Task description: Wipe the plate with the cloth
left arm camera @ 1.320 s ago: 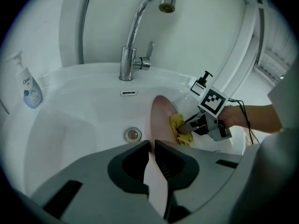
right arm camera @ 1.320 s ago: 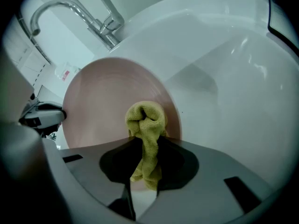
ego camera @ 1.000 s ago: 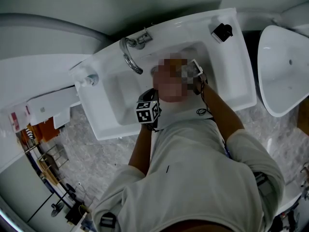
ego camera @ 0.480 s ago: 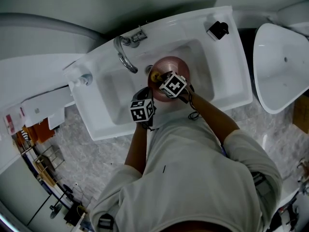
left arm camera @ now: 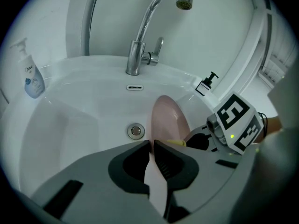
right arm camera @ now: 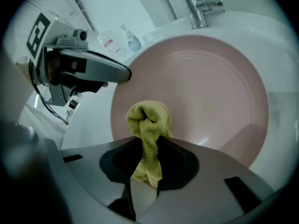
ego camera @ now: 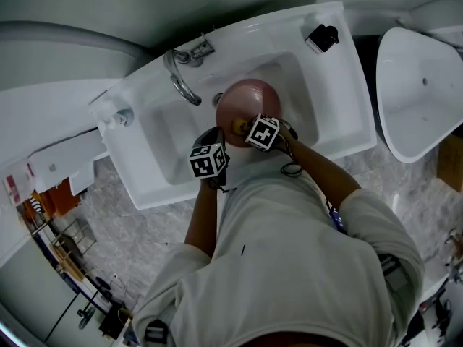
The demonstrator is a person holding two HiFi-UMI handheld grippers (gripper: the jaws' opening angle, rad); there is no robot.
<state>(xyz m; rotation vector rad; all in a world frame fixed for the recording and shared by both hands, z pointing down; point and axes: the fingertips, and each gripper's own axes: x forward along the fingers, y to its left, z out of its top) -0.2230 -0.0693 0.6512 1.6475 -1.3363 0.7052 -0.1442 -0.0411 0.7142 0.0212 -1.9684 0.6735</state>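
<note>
Pink plate (left arm camera: 169, 121) stands on edge inside the white sink (ego camera: 165, 137), near the drain (left arm camera: 135, 131) and below the faucet (left arm camera: 150, 29). Both of the person's forearms reach forward over the sink's near rim. The left claw (left arm camera: 152, 144) is clamped on the plate's near rim, which runs between its jaws. The right claw (right arm camera: 149, 143), just beside it, points at the plate's face, its jaws pinched on a bunched yellow cloth (right arm camera: 148, 121). The wad sits right at the plate's lower face; whether it touches is unclear. A soap bottle (left arm camera: 31, 73) stands on the sink's left rim.
</note>
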